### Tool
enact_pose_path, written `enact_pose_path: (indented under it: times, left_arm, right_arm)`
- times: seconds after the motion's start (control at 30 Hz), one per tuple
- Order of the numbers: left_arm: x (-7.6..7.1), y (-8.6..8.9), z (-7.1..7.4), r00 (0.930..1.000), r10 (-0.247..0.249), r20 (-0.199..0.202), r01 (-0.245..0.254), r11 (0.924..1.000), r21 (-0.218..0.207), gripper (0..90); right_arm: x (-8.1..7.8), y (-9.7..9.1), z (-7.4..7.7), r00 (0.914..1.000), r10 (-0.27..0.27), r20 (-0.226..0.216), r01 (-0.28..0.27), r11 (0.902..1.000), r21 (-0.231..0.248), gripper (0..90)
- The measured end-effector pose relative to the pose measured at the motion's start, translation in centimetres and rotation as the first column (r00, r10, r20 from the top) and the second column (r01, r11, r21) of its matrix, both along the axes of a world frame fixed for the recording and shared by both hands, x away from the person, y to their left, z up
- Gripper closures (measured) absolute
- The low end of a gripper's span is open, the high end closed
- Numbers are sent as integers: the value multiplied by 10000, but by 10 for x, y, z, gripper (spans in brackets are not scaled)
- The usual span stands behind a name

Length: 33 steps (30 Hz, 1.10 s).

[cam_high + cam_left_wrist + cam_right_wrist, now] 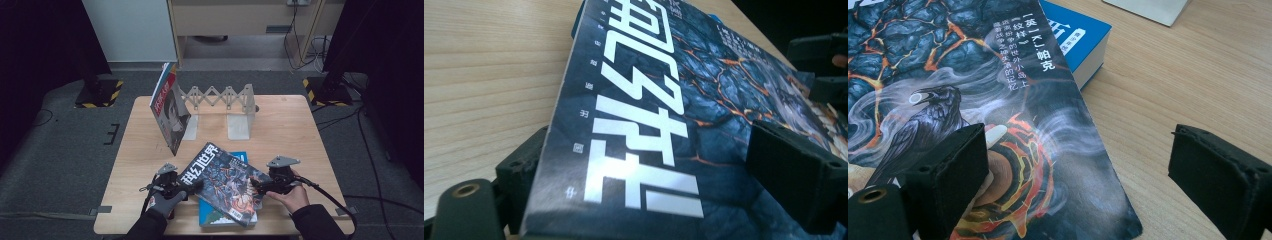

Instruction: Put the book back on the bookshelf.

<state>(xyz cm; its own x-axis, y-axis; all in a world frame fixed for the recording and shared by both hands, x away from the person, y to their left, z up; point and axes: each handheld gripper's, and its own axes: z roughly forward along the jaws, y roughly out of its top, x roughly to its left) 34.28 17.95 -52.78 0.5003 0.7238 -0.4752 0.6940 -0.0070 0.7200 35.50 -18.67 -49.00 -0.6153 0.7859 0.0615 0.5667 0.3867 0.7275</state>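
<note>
A dark magazine [225, 182] with white characters and a raven on its cover lies askew on a blue book [240, 156] at the table's front. My left gripper [192, 186] is at the magazine's left edge. In the left gripper view the magazine [664, 100] runs between the wide jaws of this gripper [649, 150], one jaw under it and one over it, and the pads do not visibly press. My right gripper [257, 186] stands open at the right edge. Its view [1080, 150] has one jaw over the magazine [1013, 125] and the other over bare wood.
At the back of the wooden table [285, 130] stands a pale expandable book stand [225, 100]. Another magazine [170, 112] leans upright against its left end. The blue book [1073, 30] sticks out from under the dark magazine toward the stand.
</note>
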Motion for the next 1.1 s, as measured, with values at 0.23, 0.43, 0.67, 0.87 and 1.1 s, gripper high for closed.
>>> enact_pose_path:
  times: [0.23,0.43,0.67,0.87,1.1]
  left_arm:
    - [-1,0,3,9999,-44,-115,45,10000,89,123]
    - [-5,6,10,9998,-57,-212,58,10000,58,240]
    - [-14,7,6,9998,-45,-207,46,10000,10,212]
    - [-24,8,7,9996,152,-234,-146,9996,225,155]
    - [-21,7,3,9983,-67,-573,56,9998,-200,149]
  right_arm:
    - [0,0,0,10000,-47,40,47,10000,31,96]
    - [0,0,-1,10000,-52,67,52,10000,4,99]
    - [0,1,-1,9999,-83,84,83,10000,12,101]
    - [-1,1,-1,9999,-63,149,63,10000,-12,101]
    - [-1,1,-1,9999,-68,149,68,10000,-14,101]
